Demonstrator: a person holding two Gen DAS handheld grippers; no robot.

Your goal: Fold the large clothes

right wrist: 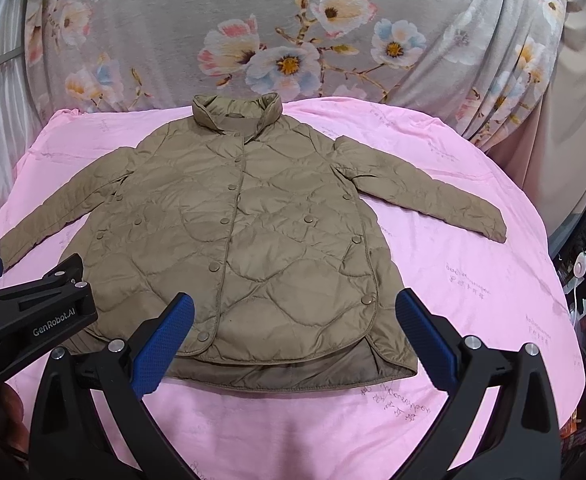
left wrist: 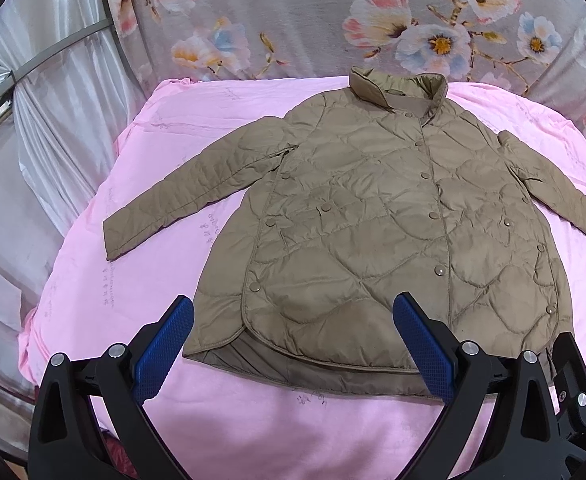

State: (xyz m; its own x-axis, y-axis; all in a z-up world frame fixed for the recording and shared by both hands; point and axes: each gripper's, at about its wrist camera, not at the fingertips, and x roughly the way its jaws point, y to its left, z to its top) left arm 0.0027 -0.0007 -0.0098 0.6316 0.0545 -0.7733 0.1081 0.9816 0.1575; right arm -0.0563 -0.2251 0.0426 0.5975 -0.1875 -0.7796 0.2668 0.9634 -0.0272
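Both claws, left gripper [left wrist: 293,344] and right gripper [right wrist: 295,344], hover spread and empty above the hem of the flat olive quilted snap-front jacket [left wrist: 373,216], apparently poised to begin folding.

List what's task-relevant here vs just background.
For the job:
- quilted khaki jacket, laid flat, snapped shut, sleeves spread
- pink sheet it lies on
- left gripper, open, above the hem
- right gripper, open, above the hem

Just there:
- floral drape behind
- white curtain at left
- white corded switch at right
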